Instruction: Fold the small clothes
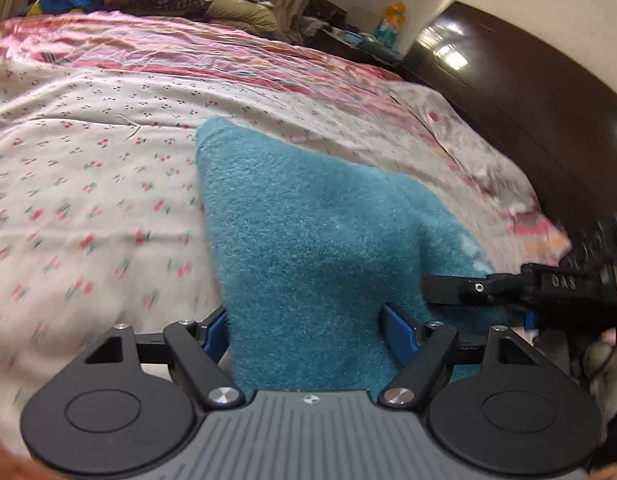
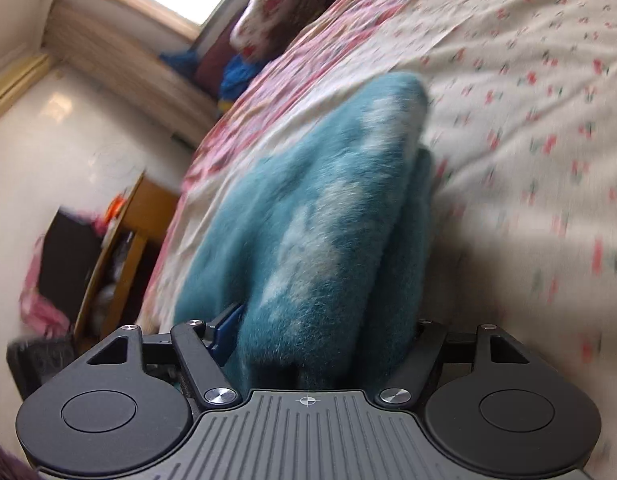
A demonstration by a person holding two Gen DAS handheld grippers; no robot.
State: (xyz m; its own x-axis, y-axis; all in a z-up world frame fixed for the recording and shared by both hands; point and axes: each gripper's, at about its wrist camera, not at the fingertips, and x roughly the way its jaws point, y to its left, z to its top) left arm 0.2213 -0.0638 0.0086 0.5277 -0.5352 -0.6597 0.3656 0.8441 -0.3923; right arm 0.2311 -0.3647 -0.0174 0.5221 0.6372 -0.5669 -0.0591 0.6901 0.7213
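One fluffy teal garment (image 1: 308,232) on the bed (image 1: 88,168); left hand-held gripper (image 1: 308,332) and right hand-held gripper (image 2: 320,340) gape around it.

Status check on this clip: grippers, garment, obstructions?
Left gripper and right gripper open, both straddling teal fuzzy garment. Garment partly folded on bedsheet. Nothing in the way.

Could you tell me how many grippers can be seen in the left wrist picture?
2. The left gripper fills the bottom, straddling the near end of the teal fluffy garment; the right gripper reaches in from the right edge, over the garment's right side.
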